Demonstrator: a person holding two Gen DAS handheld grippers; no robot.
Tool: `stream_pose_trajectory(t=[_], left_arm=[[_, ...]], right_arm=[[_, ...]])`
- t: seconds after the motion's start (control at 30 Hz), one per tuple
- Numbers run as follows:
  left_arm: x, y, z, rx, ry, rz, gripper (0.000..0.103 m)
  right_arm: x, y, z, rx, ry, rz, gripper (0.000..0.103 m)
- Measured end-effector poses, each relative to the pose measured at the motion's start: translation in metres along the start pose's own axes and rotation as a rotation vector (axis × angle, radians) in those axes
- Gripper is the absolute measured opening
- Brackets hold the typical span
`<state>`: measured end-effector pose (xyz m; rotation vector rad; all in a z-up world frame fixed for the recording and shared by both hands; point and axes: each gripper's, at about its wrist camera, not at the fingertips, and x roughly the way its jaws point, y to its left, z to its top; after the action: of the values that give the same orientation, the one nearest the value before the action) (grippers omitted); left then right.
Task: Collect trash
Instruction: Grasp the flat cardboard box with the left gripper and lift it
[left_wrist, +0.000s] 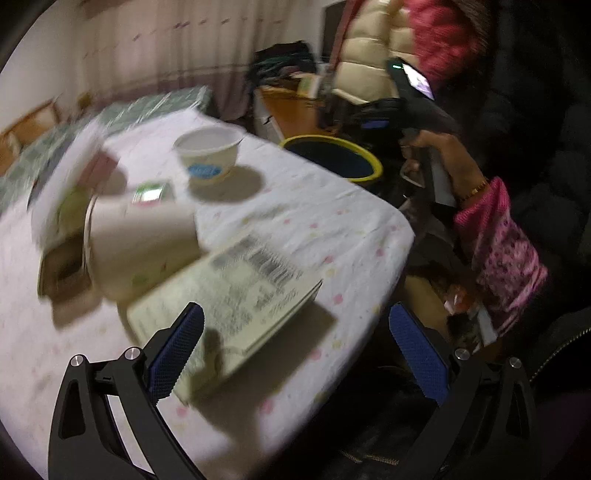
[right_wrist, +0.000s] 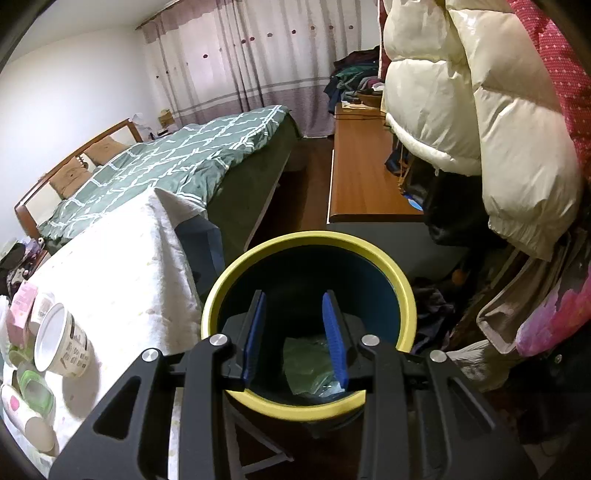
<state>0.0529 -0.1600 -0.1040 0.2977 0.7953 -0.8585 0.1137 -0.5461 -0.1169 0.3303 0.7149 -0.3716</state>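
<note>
The right tool (right_wrist: 297, 336) hangs over the yellow-rimmed bin (right_wrist: 391, 266), its blue pads apart with nothing between them; a crumpled green wrapper (right_wrist: 308, 363) lies at the bin's bottom, near 6 o'clock. The left tool (left_wrist: 295, 354) is spread wide above the cloth-covered counter (left_wrist: 325, 229), holding nothing. On that counter, a flat printed box (left_wrist: 236, 291) lies at the left tool's 12 o'clock, a tipped paper cup (left_wrist: 144, 243) at 10 o'clock, a white bowl (left_wrist: 207, 155) beyond.
</note>
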Motion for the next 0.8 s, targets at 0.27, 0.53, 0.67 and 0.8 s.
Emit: stream_pose_trajectory(t=[0.27, 0.53, 0.67, 0.8], left_arm=[[0.016, 0.018, 0.021, 0.22, 0.076, -0.032, 0.099], [0.034, 0.028, 0.02, 0.327, 0.173, -0.08, 0.099], [0.042, 0.032, 0.022, 0.347, 0.202, -0.101, 0.099], [0.056, 0.041, 0.02, 0.363, 0.265, -0.138, 0.099]], right_arm=[[0.0, -0.001, -0.002, -0.006, 0.002, 0.011, 0.036], [0.004, -0.001, -0.001, -0.008, 0.012, 0.007, 0.037], [0.004, -0.001, -0.001, -0.009, 0.012, 0.008, 0.038], [0.005, -0.002, -0.001, -0.019, 0.018, 0.011, 0.038]])
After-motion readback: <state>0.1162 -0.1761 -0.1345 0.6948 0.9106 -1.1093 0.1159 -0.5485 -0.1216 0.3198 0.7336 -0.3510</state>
